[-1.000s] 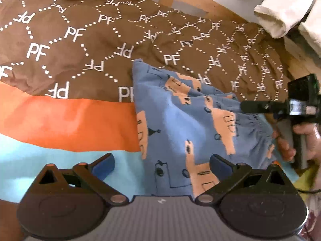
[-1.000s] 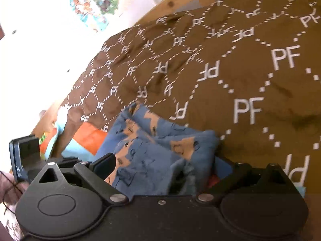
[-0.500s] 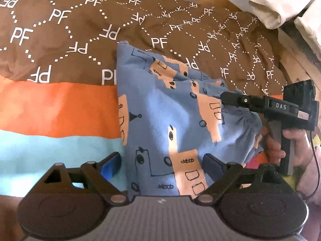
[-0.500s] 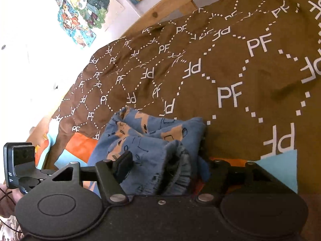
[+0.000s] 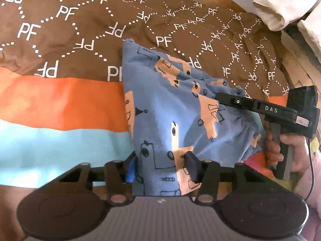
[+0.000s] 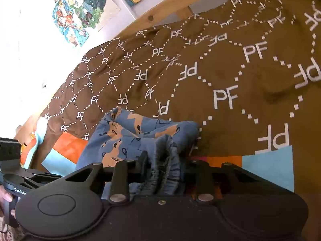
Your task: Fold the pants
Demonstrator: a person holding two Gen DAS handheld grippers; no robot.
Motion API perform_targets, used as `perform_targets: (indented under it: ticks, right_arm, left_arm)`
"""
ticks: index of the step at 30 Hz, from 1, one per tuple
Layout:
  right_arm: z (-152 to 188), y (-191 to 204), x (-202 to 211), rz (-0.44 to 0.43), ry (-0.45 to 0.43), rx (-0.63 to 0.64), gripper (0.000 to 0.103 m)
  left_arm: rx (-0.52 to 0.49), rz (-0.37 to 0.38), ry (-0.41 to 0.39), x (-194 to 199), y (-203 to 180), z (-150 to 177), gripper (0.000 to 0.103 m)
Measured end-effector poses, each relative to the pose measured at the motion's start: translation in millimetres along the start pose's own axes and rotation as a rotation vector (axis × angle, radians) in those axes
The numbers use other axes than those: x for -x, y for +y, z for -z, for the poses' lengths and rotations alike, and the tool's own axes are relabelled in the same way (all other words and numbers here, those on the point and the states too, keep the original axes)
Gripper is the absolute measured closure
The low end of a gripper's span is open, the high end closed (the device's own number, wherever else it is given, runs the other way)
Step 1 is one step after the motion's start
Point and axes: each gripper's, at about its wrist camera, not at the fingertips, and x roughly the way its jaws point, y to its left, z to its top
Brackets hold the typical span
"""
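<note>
Pants (image 5: 168,118) pinched by left hand-held gripper (image 5: 160,165), right hand-held gripper (image 6: 164,166)

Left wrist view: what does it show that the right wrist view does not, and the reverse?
Left only: white cloth at the upper right, and the right tool from the side. Right only: wall pictures, and the left tool's body at the left edge. Both: blue pants gripped by each tool, on the brown blanket.

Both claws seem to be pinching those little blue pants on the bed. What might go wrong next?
The left claw pinches only the near edge of the blue pants, so the edge may slip out. The right claw clamps a bunched waistband, which could fold in wrinkles. Either claw might snag the brown blanket underneath.
</note>
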Motion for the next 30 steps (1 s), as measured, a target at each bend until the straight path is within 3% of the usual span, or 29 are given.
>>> perform_targets:
  ticks: [4,12,22,30]
  right_arm:
    - [0,16,2,0.046,-0.018,0.087,0.075]
    - [5,54,14,0.159,-0.065,0.24,0.079]
    - [11,94,31,0.276,-0.19,0.524,0.08]
    - [-24,93,40,0.336,-0.281,0.574,0.08]
  left_arm:
    - [-0.026,-0.032,-0.003,3,-7,0,0.069]
    - [-0.078,-0.122,-0.025,13,-32,0,0.081]
    - [-0.138,-0.155,-0.129,32,-60,-9,0.084]
    - [-0.177,-0.141,-0.215,29,-78,-43,0.084]
